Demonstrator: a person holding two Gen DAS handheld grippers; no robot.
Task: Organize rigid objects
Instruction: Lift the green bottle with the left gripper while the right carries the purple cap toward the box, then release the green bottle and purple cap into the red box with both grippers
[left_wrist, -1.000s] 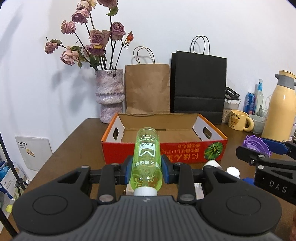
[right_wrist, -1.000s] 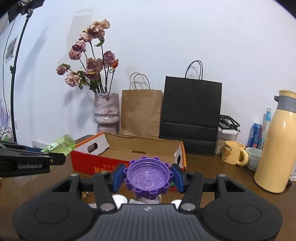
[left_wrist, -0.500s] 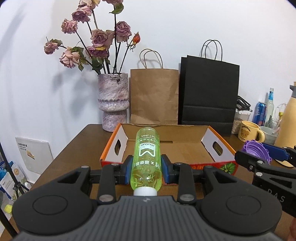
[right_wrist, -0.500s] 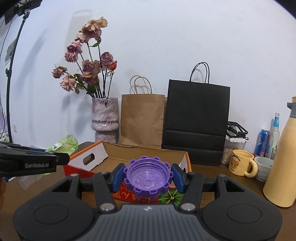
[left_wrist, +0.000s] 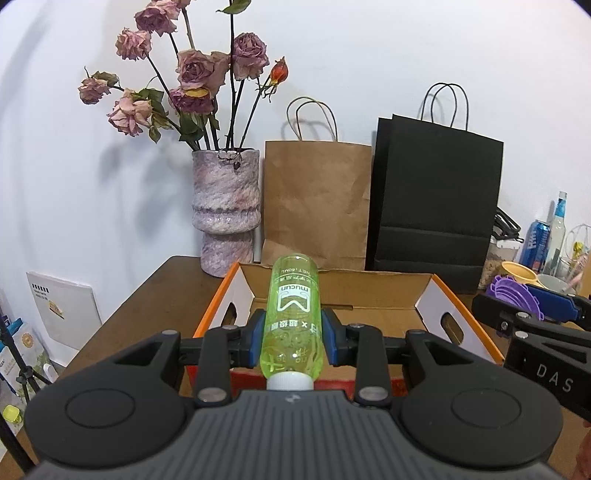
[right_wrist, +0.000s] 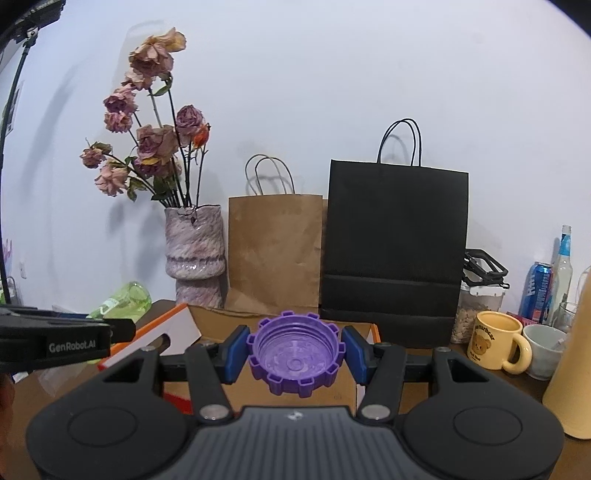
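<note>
Now both loads hang over the open orange-and-white cardboard box.
Left tool clamps a translucent green plastic bottle; right tool clamps a purple ridged plastic lid, seemingly for boxing.

Green bottle: white "mucun" with an M logo, "NET:160ML" at the far end, all upside down; smaller characters nearer the cap unclear. Right gripper body, at right in left wrist view: "DAS". Left gripper side, at left in right wrist view: "GenRobot.AI". Yellow mug, far right: bear picture, lettering too small to read. Blue can: print unreadable.
</note>
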